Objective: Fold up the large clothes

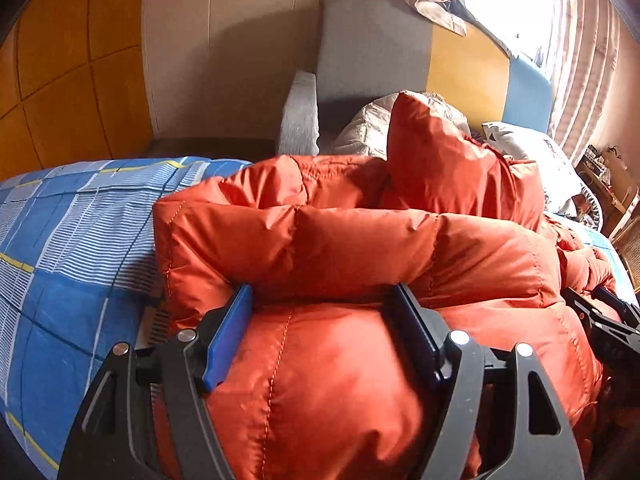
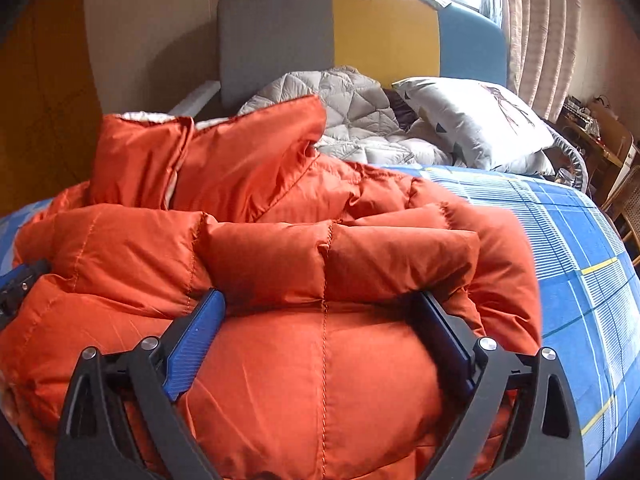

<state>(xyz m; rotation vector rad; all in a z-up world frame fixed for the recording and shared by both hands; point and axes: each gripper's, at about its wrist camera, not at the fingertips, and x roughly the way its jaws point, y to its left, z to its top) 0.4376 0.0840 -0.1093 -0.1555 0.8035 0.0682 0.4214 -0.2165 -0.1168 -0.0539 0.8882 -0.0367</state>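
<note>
The orange puffer jacket (image 1: 360,248) lies bunched on a bed with a blue plaid sheet (image 1: 72,232), its collar standing up toward the headboard (image 2: 384,36). The left gripper (image 1: 326,308) has its fingers spread wide, and a thick padded fold of the jacket bulges up between them, touching both blue pads (image 1: 228,340). The right gripper (image 2: 320,312) stands the same way near the jacket's other edge: fingers wide apart, a quilted roll of the jacket (image 2: 320,360) filling the gap and pressing against both pads (image 2: 196,344). Whether either one is squeezing the fabric cannot be told. Beyond the jacket lie a grey quilt (image 2: 344,116) and a white pillow (image 2: 476,120).
</note>
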